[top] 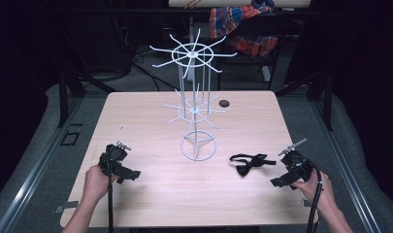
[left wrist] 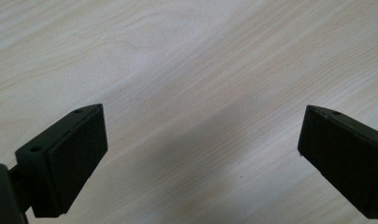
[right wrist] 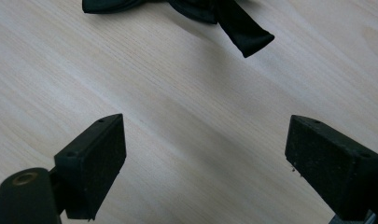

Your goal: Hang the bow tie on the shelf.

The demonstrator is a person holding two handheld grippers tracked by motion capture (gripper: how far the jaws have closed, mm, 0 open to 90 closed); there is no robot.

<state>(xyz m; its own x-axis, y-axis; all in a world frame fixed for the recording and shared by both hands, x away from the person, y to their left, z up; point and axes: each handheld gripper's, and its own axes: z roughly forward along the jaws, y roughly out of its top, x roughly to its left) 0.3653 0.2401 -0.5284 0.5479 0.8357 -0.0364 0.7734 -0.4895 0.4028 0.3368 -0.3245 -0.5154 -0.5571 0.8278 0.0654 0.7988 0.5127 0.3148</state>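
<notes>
A black bow tie [top: 250, 163] with its strap lies on the wooden table [top: 150, 121], right of a white wire rack [top: 196, 97] with spoke hooks on two tiers. My right gripper [top: 280, 181] rests near the table's right front, a short way right of the bow tie, jaws open over bare wood. In the right gripper view [right wrist: 205, 154] the bow tie's strap end [right wrist: 245, 35] lies ahead of the jaws, apart from them. My left gripper [top: 131, 174] sits at the left front, open; the left gripper view [left wrist: 203, 144] has bare wood between the jaws.
A small dark hole [top: 224, 103] marks the table's far side behind the rack. Beyond the table stands a chair with a plaid cloth [top: 240, 24]. Grey floor and metal rails flank the table.
</notes>
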